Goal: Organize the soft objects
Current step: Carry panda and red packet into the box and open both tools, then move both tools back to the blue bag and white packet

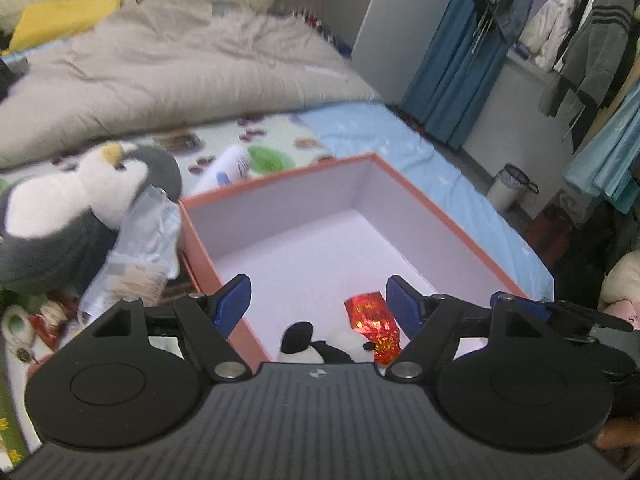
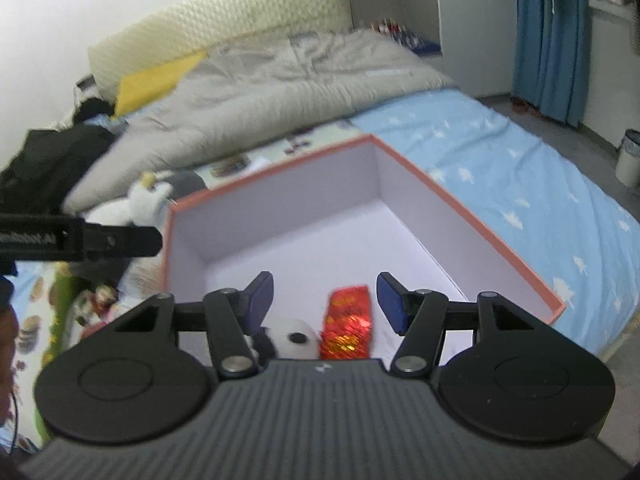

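Note:
An open box (image 1: 280, 178) with a salmon rim and white inside sits on the bed; it also shows in the right wrist view (image 2: 460, 200). Inside lie a small panda plush (image 1: 316, 346) and a shiny red packet (image 1: 374, 326), seen too in the right wrist view as panda (image 2: 294, 340) and packet (image 2: 348, 326). A grey and white penguin plush (image 1: 80, 208) lies left of the box, with a silvery packet (image 1: 140, 256) against it. My left gripper (image 1: 318, 306) is open above the box's near part. My right gripper (image 2: 324, 300) is open above the same spot.
A rumpled grey duvet (image 1: 180, 68) covers the bed's far part. A white tube (image 1: 228, 164) lies behind the box. Clothes hang on a rack (image 1: 580, 40) at right, with a bin (image 1: 510, 186) on the floor. The left gripper's arm (image 2: 80, 238) crosses the right view's left side.

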